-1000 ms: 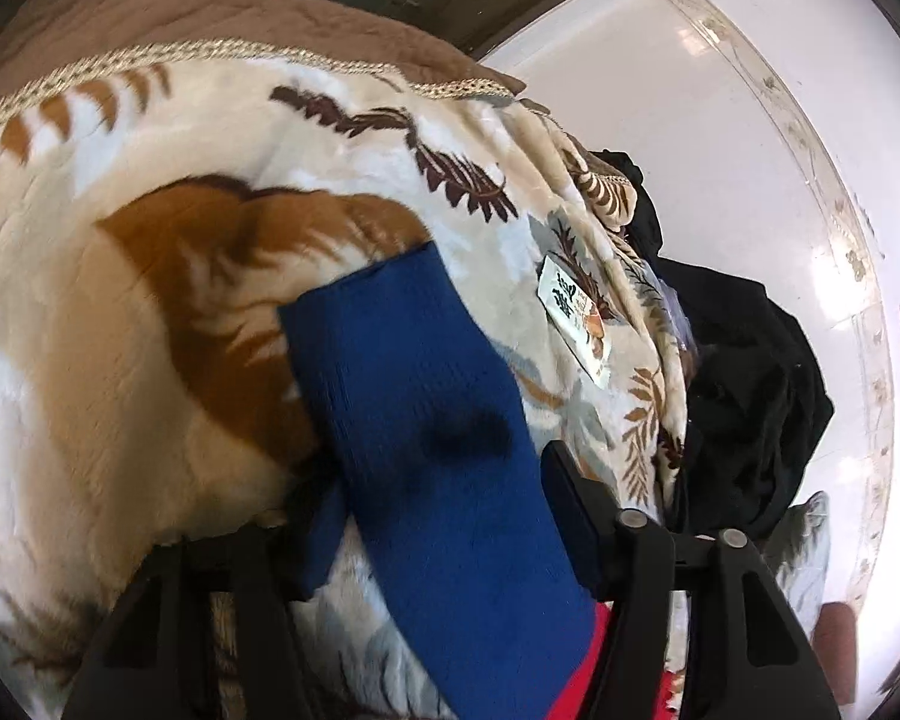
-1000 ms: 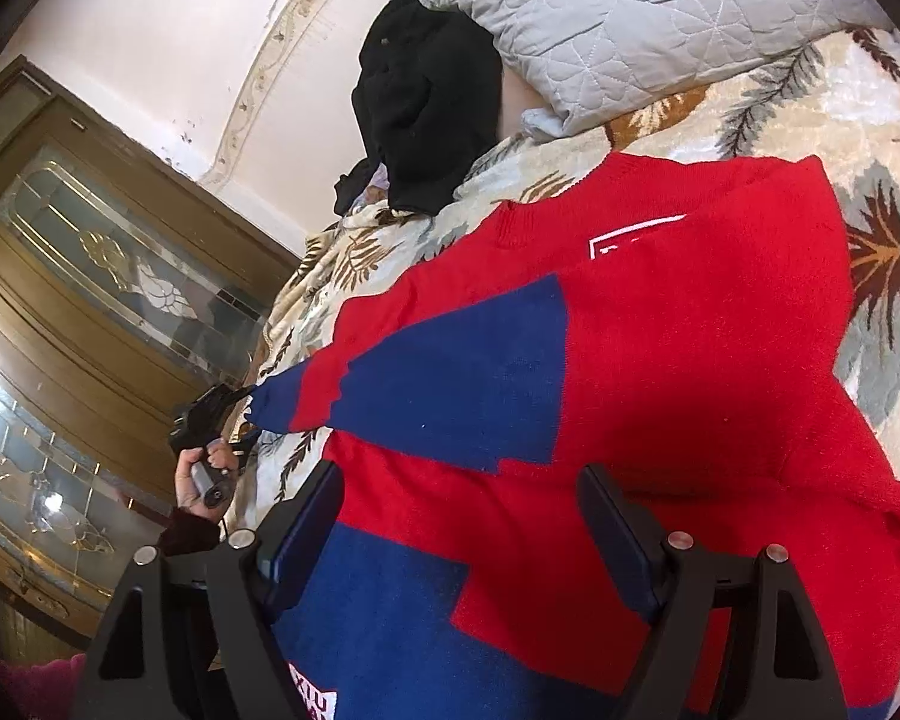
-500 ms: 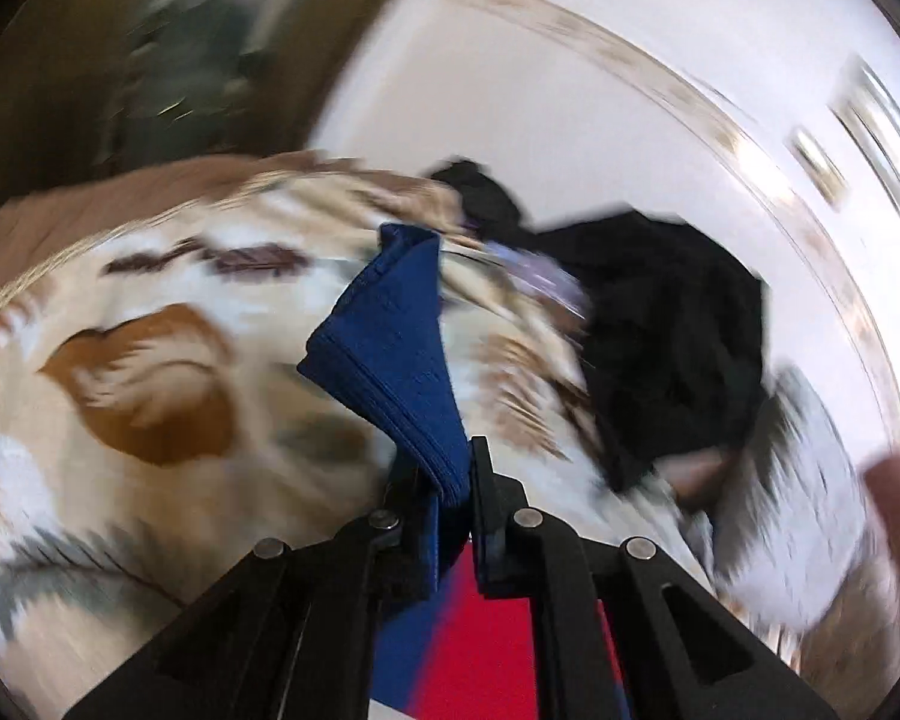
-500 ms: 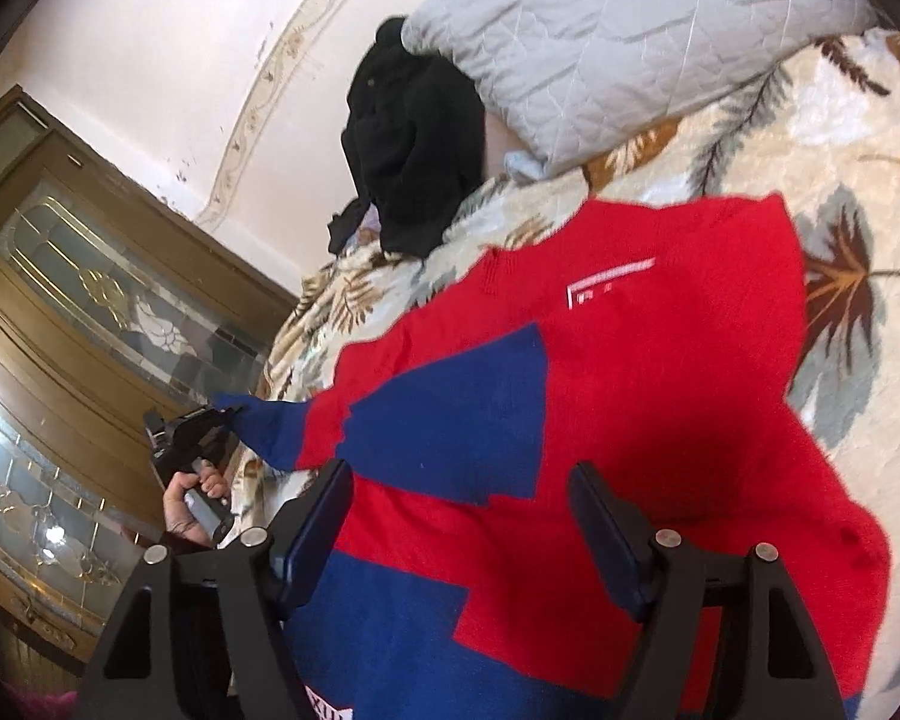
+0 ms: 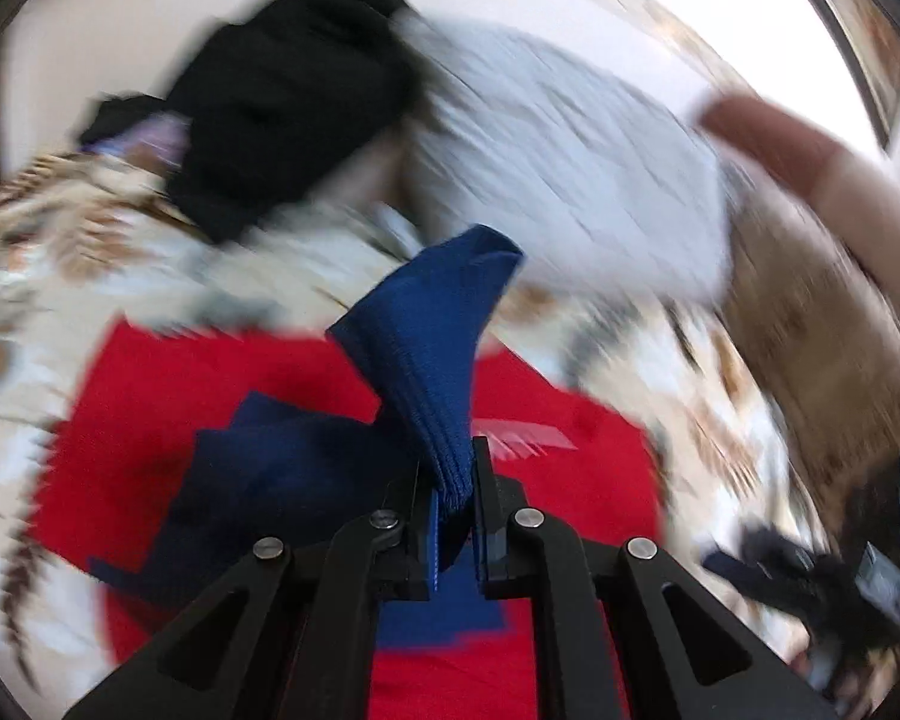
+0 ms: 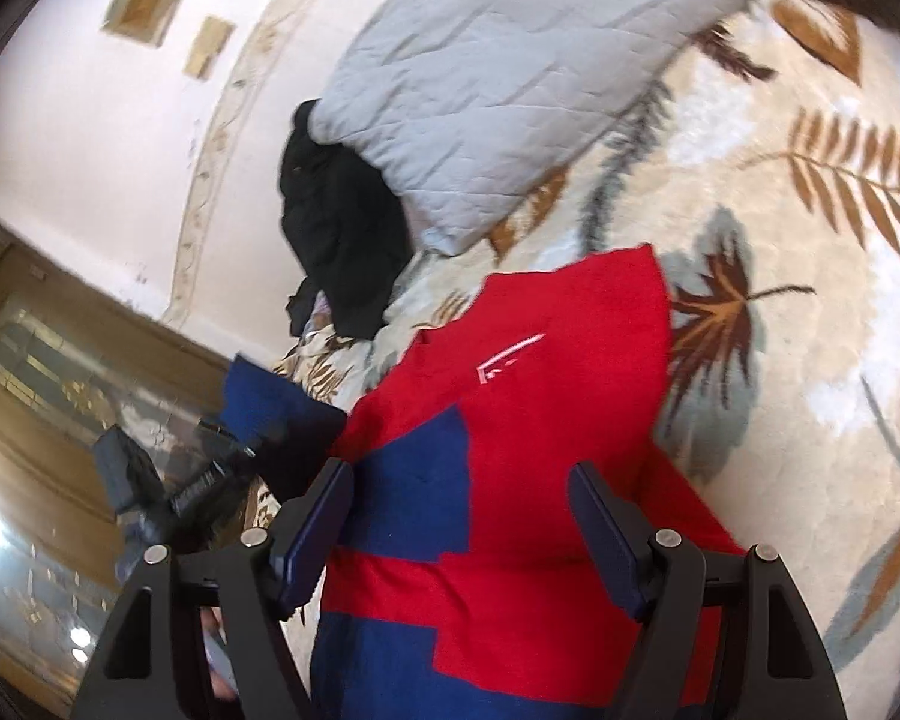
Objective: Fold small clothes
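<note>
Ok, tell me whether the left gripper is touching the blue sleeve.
Touching. The left wrist view shows the left gripper shut on the blue sleeve, the knit cuff pinched between its pads and lifted over the red sweater.

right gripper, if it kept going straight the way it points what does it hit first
Most likely the red and blue sweater, which lies spread under and ahead of the open right gripper. Nothing sits between the jaws. Depth is unclear, but no other thing shows in that line.

Motion blur smears the pillow [image 5: 570, 180], black clothes [image 5: 282, 114] and leaf-patterned blanket [image 5: 90, 276] in the left wrist view.
</note>
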A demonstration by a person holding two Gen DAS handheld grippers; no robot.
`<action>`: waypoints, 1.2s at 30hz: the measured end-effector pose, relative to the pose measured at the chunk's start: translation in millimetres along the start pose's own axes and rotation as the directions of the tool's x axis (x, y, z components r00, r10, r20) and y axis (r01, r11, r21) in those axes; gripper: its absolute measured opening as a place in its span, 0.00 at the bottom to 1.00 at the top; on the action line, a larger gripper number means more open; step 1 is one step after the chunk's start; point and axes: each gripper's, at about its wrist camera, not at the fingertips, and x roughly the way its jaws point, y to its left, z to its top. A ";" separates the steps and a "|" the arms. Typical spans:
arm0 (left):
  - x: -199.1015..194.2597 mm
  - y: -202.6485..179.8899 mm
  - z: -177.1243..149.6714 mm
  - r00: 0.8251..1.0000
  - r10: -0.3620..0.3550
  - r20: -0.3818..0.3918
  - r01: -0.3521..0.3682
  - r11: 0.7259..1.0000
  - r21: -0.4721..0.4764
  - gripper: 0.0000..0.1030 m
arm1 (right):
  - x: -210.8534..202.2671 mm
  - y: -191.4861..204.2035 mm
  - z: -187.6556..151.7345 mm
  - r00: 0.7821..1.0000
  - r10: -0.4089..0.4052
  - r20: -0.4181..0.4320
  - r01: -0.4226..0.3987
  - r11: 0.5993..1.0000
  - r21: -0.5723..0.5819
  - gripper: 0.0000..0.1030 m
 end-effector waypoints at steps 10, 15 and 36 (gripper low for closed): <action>-73.1 40.3 -14.2 0.987 0.133 0.094 -0.128 0.990 -0.059 0.53 | 21.8 -15.8 -1.8 0.997 0.002 -0.081 0.005 0.997 0.083 0.76; -67.1 112.1 -13.7 0.958 0.279 0.066 -0.262 0.945 -0.196 0.53 | 38.9 -29.0 -0.7 0.994 -0.065 -0.090 0.075 0.992 0.103 0.76; -47.4 148.1 -27.5 0.966 0.253 -0.054 -0.258 0.924 -0.281 0.53 | 54.2 5.4 -12.4 0.923 -0.375 -0.085 0.344 0.904 -0.254 0.34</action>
